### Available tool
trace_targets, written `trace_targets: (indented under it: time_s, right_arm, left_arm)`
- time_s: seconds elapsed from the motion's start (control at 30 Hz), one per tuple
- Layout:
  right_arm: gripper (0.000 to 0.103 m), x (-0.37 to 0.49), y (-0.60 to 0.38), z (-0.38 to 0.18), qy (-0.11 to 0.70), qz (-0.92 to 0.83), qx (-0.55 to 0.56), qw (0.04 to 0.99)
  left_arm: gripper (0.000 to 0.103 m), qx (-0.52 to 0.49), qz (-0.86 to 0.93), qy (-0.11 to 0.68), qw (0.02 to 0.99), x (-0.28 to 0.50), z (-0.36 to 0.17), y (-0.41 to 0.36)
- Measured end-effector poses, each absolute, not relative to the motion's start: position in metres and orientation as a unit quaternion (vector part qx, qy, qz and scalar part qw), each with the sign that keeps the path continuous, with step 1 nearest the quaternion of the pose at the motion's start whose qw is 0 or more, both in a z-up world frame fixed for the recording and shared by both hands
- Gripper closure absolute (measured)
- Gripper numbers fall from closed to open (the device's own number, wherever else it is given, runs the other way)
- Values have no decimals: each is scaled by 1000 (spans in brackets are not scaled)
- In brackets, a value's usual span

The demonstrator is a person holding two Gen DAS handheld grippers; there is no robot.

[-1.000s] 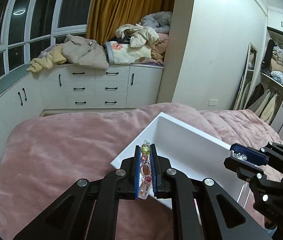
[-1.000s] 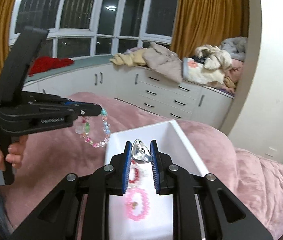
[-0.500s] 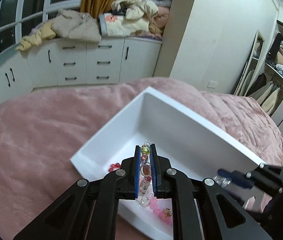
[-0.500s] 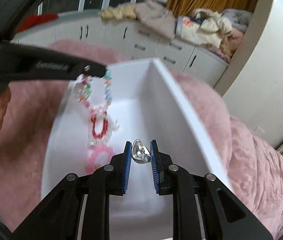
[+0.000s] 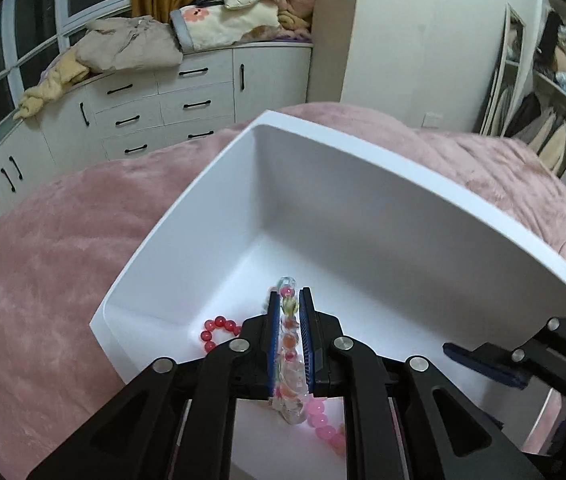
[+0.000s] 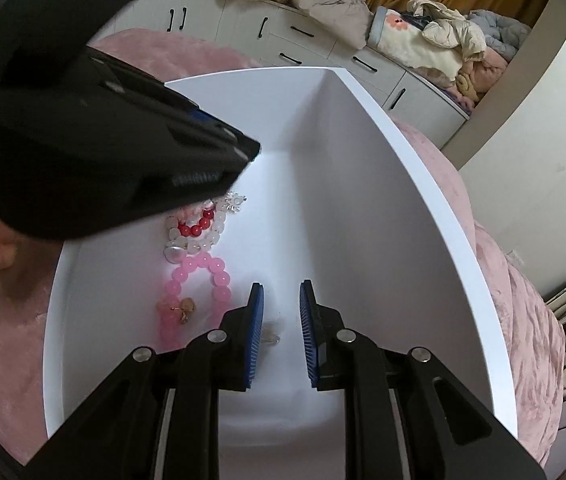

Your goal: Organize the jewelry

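The left gripper fingers still pinch the multicoloured bead bracelet, now lowered into the white box on the pink bed at lower centre. The right gripper fingers stand apart and empty: the silver piece they pinched half a second ago lies on the box floor between them, delivered.

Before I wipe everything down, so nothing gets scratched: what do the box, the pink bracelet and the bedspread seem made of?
Box: probably plastic; smooth matt white walls with moulded, rounded inner corners.
Pink bracelet: glossy, translucent round beads; glass or plastic, cannot tell which.
Bedspread: plush pink fabric with a fuzzy nap.
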State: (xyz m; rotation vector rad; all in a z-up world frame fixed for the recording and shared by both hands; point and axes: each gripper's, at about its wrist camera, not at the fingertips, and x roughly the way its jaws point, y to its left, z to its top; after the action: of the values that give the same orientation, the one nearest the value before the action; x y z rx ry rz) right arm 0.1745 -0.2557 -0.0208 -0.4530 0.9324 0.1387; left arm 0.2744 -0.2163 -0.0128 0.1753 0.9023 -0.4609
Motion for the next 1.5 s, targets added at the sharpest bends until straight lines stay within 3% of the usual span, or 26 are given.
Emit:
trace_targets:
  time_s: [0.13, 0.27, 0.33, 0.47, 0.53, 0.6, 0.67, 0.8, 0.97, 1.2, 1.5]
  right_arm:
    - [60, 173, -253, -17, 438, 68, -220, 869]
    - [51, 169, -249, -13, 431, 71, -228, 870]
    - [40, 165, -247, -7, 423, 75, -228, 874]
    - [24, 157, -248, 9, 401, 77, -219, 886]
    - [18, 153, -249, 16, 389, 74, -223, 891]
    - [14, 150, -250, 24, 378, 79, -219, 896]
    - [13, 146, -250, 31, 369, 87, -214, 900]
    - [7, 140, -249, 44, 349, 92, -207, 910]
    - [5, 130, -253, 64, 318, 89, -181, 926]
    - [5, 109, -266, 95, 270, 78, -114, 953]
    - [5, 73, -284, 119, 224, 56, -44, 972]
  left_arm:
    - [77, 90, -219, 424, 874, 271, -10, -216]
    - [65, 90, -216, 406, 883, 266, 2, -212]
    - [56, 94, -214, 394, 889, 263, 9, -210]
    - [51, 104, -212, 356, 904, 253, 29, -203]
    - [32, 105, -209, 335, 913, 246, 42, -196]
    - [25, 101, -207, 316, 920, 240, 53, -189]
    - [25, 98, -205, 302, 926, 234, 62, -182]
    - [10, 86, -178, 264, 944, 218, 86, -161]
    - [4, 61, -151, 221, 961, 195, 110, -128]
    - [3, 14, -135, 212, 968, 162, 114, -80]
    - [3, 9, -126, 231, 965, 131, 76, -63]
